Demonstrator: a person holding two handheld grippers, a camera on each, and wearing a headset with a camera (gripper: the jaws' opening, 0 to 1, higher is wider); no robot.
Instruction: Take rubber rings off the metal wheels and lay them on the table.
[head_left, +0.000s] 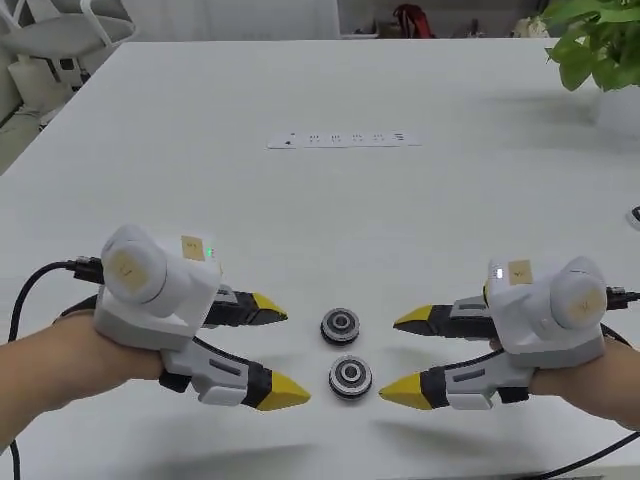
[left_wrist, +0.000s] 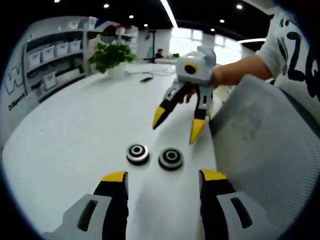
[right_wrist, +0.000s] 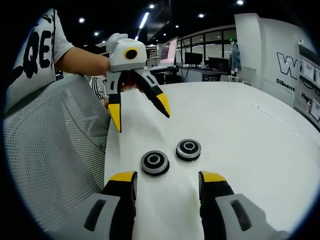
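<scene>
Between gaping tongs (head_left: 295, 356) (head_left: 390, 357), wheels (head_left: 340, 326) (head_left: 350, 377) (near edge (right_wrist: 106, 150))

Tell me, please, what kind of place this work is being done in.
Most likely an open-plan office or lab: a large white table, wall shelves of storage bins, a monitor on a desk behind, and a mesh office chair.

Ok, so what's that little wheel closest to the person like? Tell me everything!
The near wheel is small and round. It looks like shiny metal in the middle, with a dark hole at its centre and a black rubber ring around the outside. It lies flat on the white table, close to the other wheel with a small gap between them. It sits between the open left gripper and right gripper. Only the table touches it.
</scene>
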